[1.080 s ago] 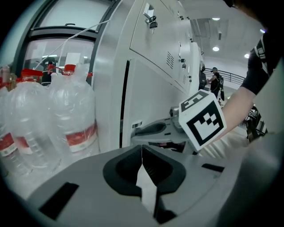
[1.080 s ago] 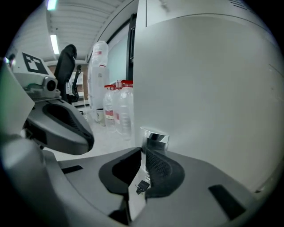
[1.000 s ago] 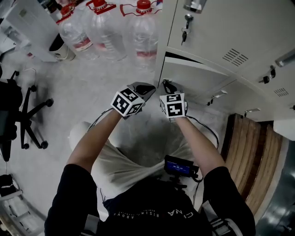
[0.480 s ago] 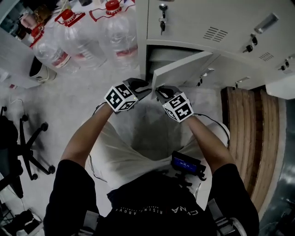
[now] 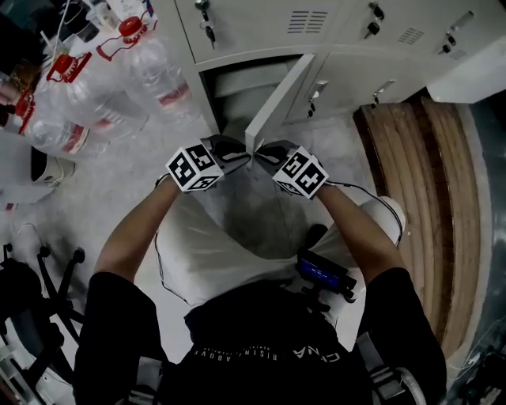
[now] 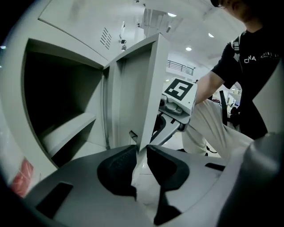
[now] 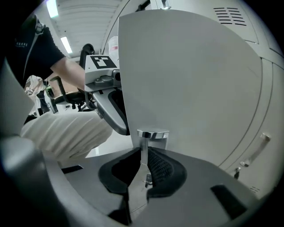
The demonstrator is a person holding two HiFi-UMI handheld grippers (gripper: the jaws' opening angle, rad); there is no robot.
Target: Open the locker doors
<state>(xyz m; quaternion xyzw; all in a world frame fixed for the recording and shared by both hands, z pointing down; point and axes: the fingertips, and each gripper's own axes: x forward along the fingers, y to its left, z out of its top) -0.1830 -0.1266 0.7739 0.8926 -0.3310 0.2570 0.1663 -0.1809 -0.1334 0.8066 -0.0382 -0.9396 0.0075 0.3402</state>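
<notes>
Lockers (image 5: pixel 261 24): open door (image 5: pixel 277 99) bares shelf (image 6: pixel 66 131); left hand-held gripper (image 6: pixel 142 153) grips its edge, right hand-held gripper (image 7: pixel 144 164) its handle (image 7: pixel 152 134).

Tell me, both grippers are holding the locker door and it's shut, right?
Not shut. The head view shows the locker door swung open, standing out from the locker. The rest is right: the left gripper pinches the door's free edge, and the right gripper is shut on the key in its lock.

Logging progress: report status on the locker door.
Left gripper shut on free edge of locker door. Right gripper shut on metal tab at its lock. Door open. Water bottles left, clear of it.
</notes>
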